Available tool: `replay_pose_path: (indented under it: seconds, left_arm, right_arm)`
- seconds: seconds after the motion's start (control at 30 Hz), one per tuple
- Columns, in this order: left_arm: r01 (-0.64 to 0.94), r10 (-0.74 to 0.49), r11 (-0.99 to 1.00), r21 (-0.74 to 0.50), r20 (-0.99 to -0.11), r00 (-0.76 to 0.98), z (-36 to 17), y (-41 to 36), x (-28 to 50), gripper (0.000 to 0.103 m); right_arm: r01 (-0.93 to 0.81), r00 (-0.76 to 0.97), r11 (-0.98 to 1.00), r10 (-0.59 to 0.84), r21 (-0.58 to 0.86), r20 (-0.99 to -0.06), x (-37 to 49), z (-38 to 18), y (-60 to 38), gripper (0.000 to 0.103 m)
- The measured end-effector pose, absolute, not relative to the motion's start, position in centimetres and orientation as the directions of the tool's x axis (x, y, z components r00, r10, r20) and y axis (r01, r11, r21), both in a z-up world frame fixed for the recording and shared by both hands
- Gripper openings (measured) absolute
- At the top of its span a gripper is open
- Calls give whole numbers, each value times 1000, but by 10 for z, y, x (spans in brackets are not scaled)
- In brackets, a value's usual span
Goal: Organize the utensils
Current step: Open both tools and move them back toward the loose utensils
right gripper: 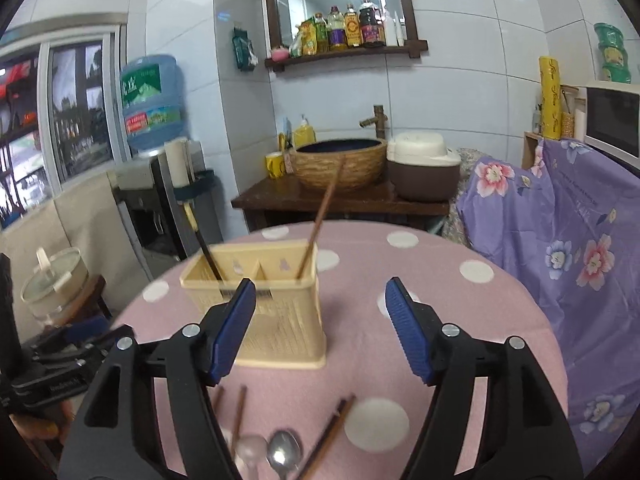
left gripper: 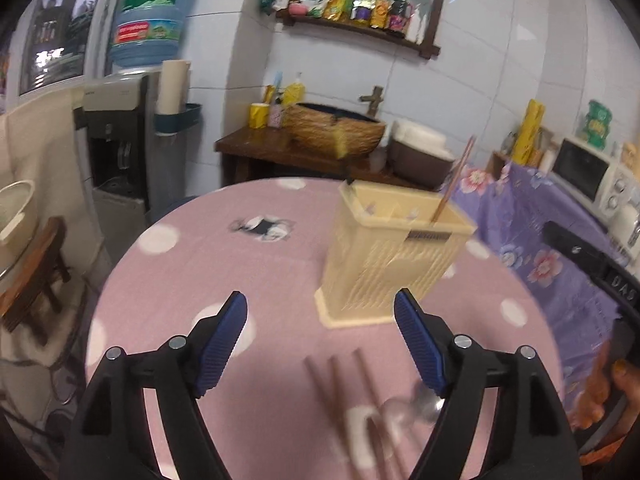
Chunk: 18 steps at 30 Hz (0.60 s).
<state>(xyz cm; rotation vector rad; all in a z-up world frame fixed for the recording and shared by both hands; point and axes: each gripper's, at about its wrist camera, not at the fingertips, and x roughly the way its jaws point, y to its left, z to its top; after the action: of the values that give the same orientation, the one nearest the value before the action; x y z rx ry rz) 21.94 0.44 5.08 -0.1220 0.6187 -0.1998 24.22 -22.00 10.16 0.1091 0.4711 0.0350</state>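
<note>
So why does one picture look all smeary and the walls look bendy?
Left wrist view: motion blur smears the cream utensil holder, the chopsticks and the spoon on the table. Right wrist view: sharper, so the spoon shows a bright glint. Both views: the fisheye lens curves the wall tiles and darkens the corners.

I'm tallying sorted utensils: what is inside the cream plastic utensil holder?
The cream plastic utensil holder has a dark chopstick in its left compartment and a brown wooden chopstick in its right. Its walls hide the bottom.
</note>
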Motion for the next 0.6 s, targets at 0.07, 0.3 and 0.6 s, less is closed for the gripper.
replay_pose_path:
  seconds: [0.07,0.3,0.6]
  left_arm:
    - [131,-207,977,-168,-603,770,31,13,211,74]
    - [124,-246,967,-221,-695,676,-14,21,189,48]
    - [136,-297,953,-271,-743,600,-41,7,190,33]
  right_arm:
    - [15,871,994,39,106,-491,232,84,-222,68]
    - [93,769,987,11,128,-639,207,12,-230,68]
    - [107,717,985,16,133,-697,192,-30,-223,68]
